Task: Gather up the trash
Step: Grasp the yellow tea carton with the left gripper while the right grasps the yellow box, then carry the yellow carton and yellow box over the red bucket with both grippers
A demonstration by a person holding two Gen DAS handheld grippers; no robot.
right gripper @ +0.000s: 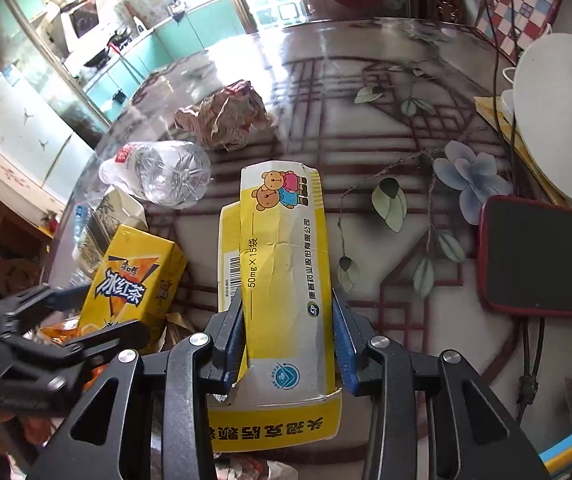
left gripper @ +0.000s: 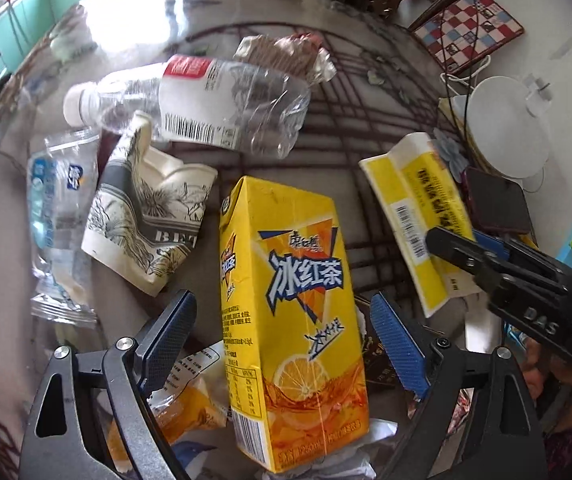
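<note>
Lettering on the yellow tea carton point(left gripper: 290, 320) reads 冰红茶 in white outlined characters above a lemon slice and splashing tea, with a barcode at its lower corner. It stands upright on the glossy table point(left gripper: 346, 184), between the spread blue pads of the left gripper point(left gripper: 282, 336), which do not touch it. The flattened medicine box point(right gripper: 286, 280), yellow and white creased cardboard, shows 2 cartoon bears, "50mg×15袋", a barcode and a line of company characters. The right gripper point(right gripper: 288, 336) pinches this box, blue pads pressed on both long edges.

Beyond the carton lie a clear crinkled plastic bottle point(left gripper: 206, 104) on its side with a white cap, red-and-white label and barcode, a crushed paper cup point(left gripper: 146, 216) printed with ink-style plants and the letters "BE", a clear film wrapper point(left gripper: 58, 216) with blue print, and a crumpled brownish wrapper point(left gripper: 286, 56).

Only the right wrist view shows the dark phone point(right gripper: 546, 256) in a red case on the painted flower pattern; only the left wrist view shows the orange snack packet point(left gripper: 190, 400) beside the carton's base.
</note>
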